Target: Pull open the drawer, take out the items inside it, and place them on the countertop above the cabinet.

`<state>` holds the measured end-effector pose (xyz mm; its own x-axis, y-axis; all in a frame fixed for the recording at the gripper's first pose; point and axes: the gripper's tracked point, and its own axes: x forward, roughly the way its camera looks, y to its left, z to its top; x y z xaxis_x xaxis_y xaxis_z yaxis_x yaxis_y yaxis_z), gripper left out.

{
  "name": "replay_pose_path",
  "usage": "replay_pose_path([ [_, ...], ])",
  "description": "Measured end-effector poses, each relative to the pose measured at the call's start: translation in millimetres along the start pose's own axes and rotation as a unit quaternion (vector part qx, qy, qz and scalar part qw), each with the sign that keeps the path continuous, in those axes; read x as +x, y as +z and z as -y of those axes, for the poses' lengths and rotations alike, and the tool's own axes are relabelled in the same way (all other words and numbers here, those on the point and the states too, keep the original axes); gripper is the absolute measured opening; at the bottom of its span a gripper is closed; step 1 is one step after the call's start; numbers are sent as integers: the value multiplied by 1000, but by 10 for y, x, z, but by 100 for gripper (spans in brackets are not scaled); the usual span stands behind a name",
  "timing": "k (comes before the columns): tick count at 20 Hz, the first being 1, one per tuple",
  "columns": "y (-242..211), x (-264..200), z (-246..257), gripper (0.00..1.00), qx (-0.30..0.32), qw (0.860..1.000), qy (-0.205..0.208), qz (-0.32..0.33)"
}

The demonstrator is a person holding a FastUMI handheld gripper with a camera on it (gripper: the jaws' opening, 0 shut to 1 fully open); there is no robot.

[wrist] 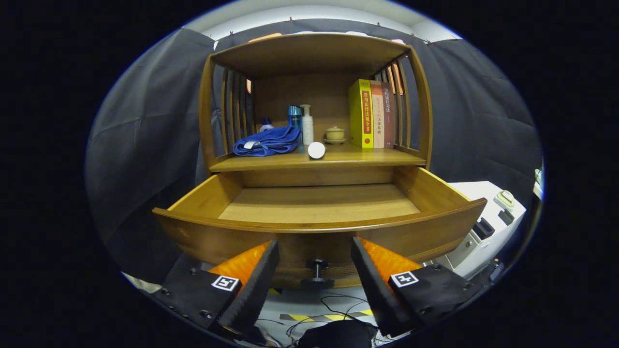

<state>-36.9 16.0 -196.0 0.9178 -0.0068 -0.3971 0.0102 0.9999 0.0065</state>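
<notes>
The wooden drawer [319, 205] stands pulled out toward me, and its floor shows bare wood. Its dark round knob [316, 271] sits between my fingers without touching either. My gripper [315, 251] is open and holds nothing. On the countertop [367, 157] above the drawer lie a folded blue cloth [267, 141] and a white cylinder [316, 150] on its side at the front edge. Behind them stand a blue bottle [294, 117], a white pump bottle [307, 125] and a small lidded cup [334, 134].
Three books [371, 114] stand upright at the right end of the countertop, under a slatted wooden hutch [309, 50]. A white machine [488, 220] sits to the right of the drawer. Cables [333, 309] trail on the floor below my fingers.
</notes>
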Motion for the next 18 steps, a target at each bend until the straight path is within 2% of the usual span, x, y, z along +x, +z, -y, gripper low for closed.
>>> replay_pose_path([
  [7, 86, 86, -18, 98, 25, 1000, -2, 3],
  [18, 293, 427, -5, 98, 29, 1000, -5, 9],
])
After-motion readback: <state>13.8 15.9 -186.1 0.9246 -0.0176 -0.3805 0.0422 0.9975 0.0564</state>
